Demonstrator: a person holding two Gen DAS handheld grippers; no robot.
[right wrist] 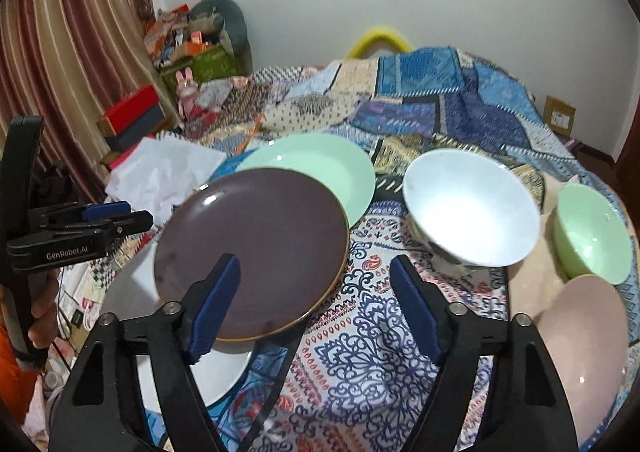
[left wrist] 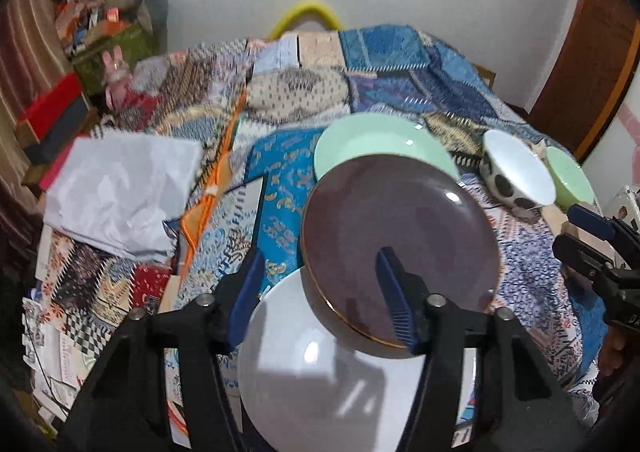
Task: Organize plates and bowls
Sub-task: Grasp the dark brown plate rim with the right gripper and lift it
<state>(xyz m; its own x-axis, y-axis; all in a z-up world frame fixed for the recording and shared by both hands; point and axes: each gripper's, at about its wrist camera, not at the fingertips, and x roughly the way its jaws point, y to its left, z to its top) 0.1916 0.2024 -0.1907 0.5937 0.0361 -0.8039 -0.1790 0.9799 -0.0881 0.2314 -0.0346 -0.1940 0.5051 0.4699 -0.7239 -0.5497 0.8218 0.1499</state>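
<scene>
A dark brown plate point(left wrist: 400, 236) point(right wrist: 252, 244) lies tilted, its near edge resting on a white plate point(left wrist: 320, 380) point(right wrist: 216, 376) and its far edge over a mint green plate point(left wrist: 372, 143) point(right wrist: 320, 167). My left gripper point(left wrist: 320, 292) hovers open over the brown plate's near left rim, pads clear of it. My right gripper point(right wrist: 316, 308) is open above the patterned cloth, its left finger over the brown plate's near edge. To the right sit a white spotted bowl point(left wrist: 516, 175) point(right wrist: 472, 207), a green bowl point(left wrist: 568, 179) point(right wrist: 592, 236) and a pink dish point(right wrist: 584, 356).
A patchwork quilt point(right wrist: 440, 107) covers the whole surface. Crumpled white paper point(left wrist: 120, 187) lies at the left. Boxes and clutter point(right wrist: 192, 47) stand by the curtain at the back left. Each gripper shows in the other's view: the right gripper point(left wrist: 568, 230), the left gripper point(right wrist: 136, 213).
</scene>
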